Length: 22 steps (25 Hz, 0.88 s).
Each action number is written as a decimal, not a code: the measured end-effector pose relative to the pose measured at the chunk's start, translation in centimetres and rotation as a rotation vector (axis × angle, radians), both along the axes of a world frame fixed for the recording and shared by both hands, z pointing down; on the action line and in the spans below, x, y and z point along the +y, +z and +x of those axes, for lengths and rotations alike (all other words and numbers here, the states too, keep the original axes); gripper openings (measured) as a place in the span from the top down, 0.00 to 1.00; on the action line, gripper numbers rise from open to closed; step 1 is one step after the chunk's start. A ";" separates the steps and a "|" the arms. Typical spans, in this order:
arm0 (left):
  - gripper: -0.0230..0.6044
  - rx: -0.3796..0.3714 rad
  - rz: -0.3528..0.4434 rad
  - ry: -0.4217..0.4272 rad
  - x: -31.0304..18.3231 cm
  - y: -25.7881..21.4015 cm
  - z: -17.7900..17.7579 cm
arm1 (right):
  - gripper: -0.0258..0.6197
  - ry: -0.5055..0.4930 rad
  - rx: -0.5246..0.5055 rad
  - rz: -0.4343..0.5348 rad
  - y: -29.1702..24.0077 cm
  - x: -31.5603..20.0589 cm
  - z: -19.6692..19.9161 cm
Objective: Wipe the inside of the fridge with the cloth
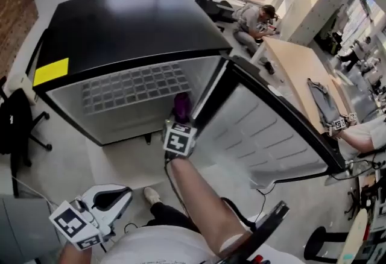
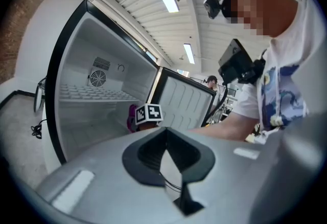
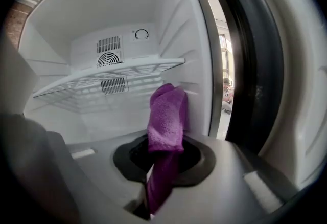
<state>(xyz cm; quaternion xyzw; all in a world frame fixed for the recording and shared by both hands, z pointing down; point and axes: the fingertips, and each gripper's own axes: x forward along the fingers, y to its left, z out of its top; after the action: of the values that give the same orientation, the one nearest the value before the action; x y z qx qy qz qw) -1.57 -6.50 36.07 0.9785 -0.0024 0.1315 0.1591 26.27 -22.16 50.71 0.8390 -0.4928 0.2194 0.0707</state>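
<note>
Right gripper [image 3: 164, 164]: jaws clamped on the purple cloth [image 3: 166, 115]. A folded wad stands up past the tips and a tail hangs below. My read is that it's held this way so the padded end meets the surface, not the plastic jaws. The cloth is inside the fridge [image 1: 129, 31], in the space under the wire shelf [image 3: 107, 77], close to the right inner wall [image 3: 196, 90] on the hinge side. I can't tell whether it touches that wall. The person's arm [image 1: 199, 196] reaches in through the opening.

Left gripper [image 2: 164, 159]: jaws together, nothing between them. It's parked low by the person's waist, well apart from the fridge, probably because one tool is enough for wiping. The door [image 1: 259, 136] is swung wide to the right, which leaves the opening free.

The cloth is nubby terry, thick and folded double. I can't tell if it's damp or dry. The white interior shows no obvious dirt.
</note>
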 end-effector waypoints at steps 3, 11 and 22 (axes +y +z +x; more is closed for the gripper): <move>0.95 0.006 -0.003 0.009 -0.5 -0.3 1.1 | 0.87 0.019 0.031 -0.004 -1.1 -0.3 1.7; 0.95 -0.001 -0.010 -0.054 -1.6 -0.7 -0.2 | 0.87 0.021 0.049 -0.009 -0.6 -2.8 1.9; 0.95 -0.032 -0.016 -0.101 -3.1 0.6 -0.5 | 0.87 -0.008 0.084 0.008 0.4 -7.1 3.2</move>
<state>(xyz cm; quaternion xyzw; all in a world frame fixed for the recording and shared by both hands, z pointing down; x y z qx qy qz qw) -2.07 -9.60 36.69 0.9735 -0.0533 0.1389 0.1734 29.44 -29.28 51.07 0.8458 -0.4937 0.1817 0.0890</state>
